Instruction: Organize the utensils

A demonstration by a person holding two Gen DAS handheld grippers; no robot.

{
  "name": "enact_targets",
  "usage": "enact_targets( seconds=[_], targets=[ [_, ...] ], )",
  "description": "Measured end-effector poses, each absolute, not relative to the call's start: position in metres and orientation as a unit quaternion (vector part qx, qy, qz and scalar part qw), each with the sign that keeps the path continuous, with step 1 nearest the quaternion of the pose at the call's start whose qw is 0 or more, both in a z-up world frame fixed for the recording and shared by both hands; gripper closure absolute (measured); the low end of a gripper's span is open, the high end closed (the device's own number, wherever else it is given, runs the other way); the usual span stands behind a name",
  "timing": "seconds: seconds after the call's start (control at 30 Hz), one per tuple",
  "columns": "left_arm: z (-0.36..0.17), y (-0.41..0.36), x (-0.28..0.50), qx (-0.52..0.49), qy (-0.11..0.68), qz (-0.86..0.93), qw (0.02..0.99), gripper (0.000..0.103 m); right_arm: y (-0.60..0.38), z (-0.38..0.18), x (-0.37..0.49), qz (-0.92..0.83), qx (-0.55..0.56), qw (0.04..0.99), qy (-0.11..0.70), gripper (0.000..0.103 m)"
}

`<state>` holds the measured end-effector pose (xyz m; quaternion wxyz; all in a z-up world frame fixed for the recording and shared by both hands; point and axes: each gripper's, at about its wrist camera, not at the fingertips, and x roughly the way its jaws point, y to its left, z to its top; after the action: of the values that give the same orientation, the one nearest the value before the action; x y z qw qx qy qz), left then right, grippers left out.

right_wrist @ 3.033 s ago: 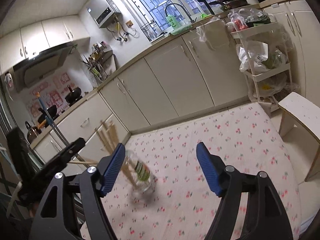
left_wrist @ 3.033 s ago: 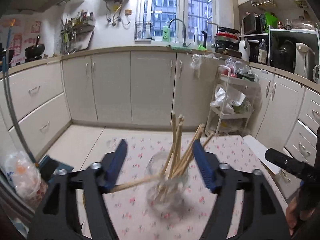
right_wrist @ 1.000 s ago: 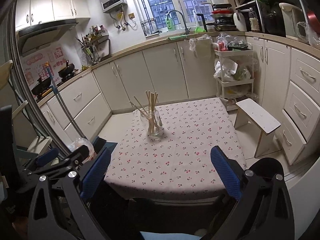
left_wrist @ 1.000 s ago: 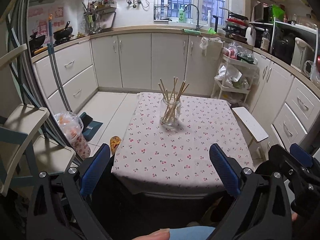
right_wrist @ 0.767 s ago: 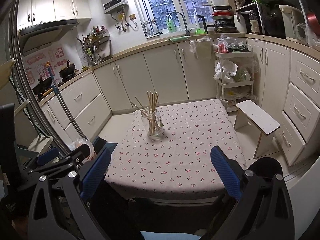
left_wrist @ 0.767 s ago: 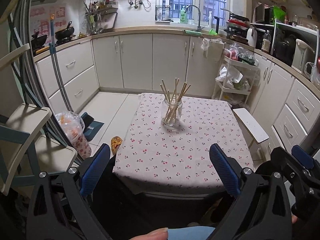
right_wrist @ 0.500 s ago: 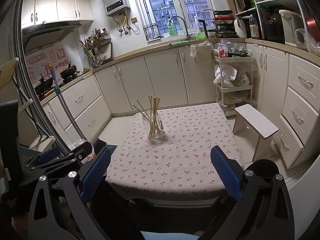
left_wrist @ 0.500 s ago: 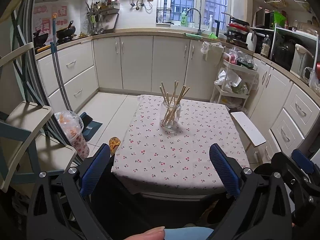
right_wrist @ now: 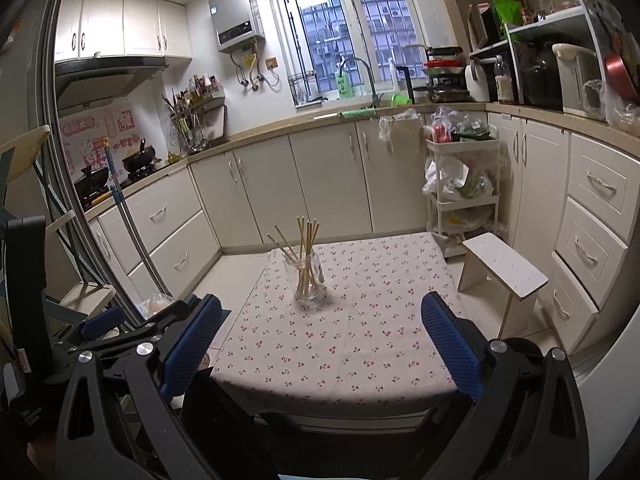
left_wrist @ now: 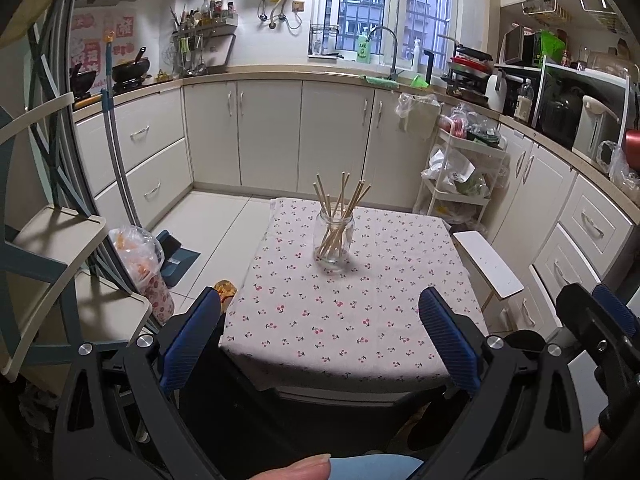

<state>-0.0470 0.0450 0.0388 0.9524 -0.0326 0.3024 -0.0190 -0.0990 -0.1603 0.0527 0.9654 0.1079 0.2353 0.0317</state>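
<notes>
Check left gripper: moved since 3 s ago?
Yes. The left gripper pulled back from the jar: then its fingers flanked the jar; now it sits off the near edge of the table, jaws open.

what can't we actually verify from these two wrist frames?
- Chopsticks count: too thin and overlapping in the jar in both views.
- Near edge of the table: covered by both grippers' fingers, left gripper and right gripper.
- Floor beneath the table: hidden by the cloth and dark shadow.
- Hand holding the left gripper: only a fingertip shows, cut off by the bottom edge.
</notes>
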Motion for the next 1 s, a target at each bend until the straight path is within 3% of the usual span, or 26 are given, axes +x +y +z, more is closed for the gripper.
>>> enact_targets(
  seconds=[1.0],
  targets=[
    [0.0451, 0.0404, -0.0549, -0.033, 0.292, -0.026, 0.955, 0.008, -0.1602, 0.0578, -0.1012, 0.035, 0.105, 0.968, 0.223, 0.007]
  ],
)
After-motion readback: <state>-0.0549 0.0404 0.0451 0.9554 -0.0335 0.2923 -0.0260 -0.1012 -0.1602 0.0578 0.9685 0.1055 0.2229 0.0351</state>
